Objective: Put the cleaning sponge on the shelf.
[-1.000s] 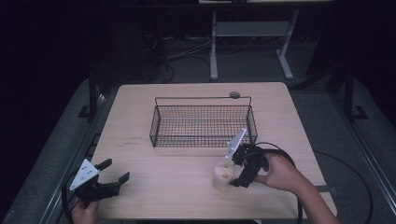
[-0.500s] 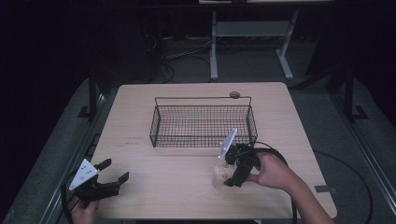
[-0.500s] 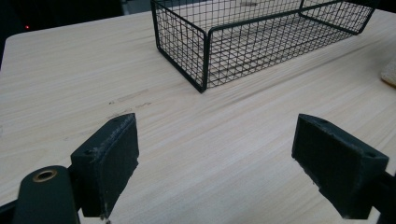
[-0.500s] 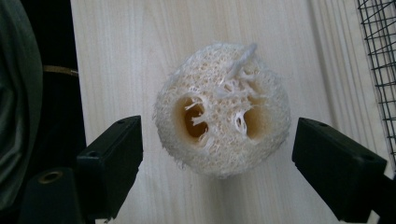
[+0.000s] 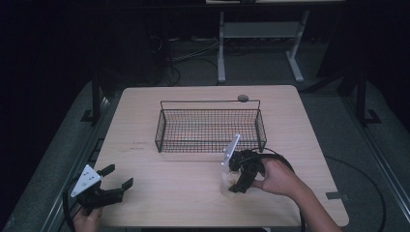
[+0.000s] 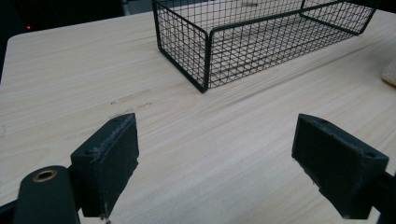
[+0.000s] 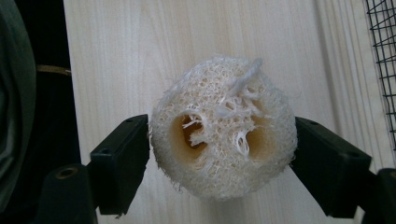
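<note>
Between the right gripper's (image 7: 223,140) jaws, which press its sides, sits a loofah slice (image 7: 223,126); being springy, it could squirm free. The left gripper (image 6: 215,163) stands wide, empty.

Your high view is dim, the room black around the evenly lit table (image 5: 193,193). The left gripper view is sharp and bright. In your right gripper view, the loofah (image 7: 224,126) is crisp, with soft, faint shadows.
</note>
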A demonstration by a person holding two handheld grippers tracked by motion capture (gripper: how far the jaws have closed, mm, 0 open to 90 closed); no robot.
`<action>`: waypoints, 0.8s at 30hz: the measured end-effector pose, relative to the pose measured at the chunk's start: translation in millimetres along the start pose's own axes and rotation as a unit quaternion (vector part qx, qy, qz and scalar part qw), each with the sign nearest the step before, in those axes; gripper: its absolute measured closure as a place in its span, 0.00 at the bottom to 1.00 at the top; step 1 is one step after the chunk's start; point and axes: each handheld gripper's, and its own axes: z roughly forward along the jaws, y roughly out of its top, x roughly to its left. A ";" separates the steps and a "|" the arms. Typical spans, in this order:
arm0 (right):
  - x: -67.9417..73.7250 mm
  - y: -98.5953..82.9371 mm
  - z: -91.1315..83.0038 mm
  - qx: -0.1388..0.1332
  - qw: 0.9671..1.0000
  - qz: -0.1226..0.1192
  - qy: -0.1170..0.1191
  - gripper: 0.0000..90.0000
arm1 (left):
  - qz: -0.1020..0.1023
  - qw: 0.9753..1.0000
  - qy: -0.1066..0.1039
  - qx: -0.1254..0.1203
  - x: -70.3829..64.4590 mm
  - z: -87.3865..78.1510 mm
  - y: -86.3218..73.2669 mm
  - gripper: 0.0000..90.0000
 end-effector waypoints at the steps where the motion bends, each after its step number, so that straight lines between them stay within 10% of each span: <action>1: 0.0 0.0 0.0 0.000 1.000 0.000 0.000 0.27 | 0.000 1.000 0.000 0.000 0.0 0.0 0.0 0.15; 24: -3.5 14.9 -23.2 -0.012 1.000 -0.010 0.006 0.31 | -0.001 1.000 0.000 -0.002 0.0 -0.9 0.5 0.15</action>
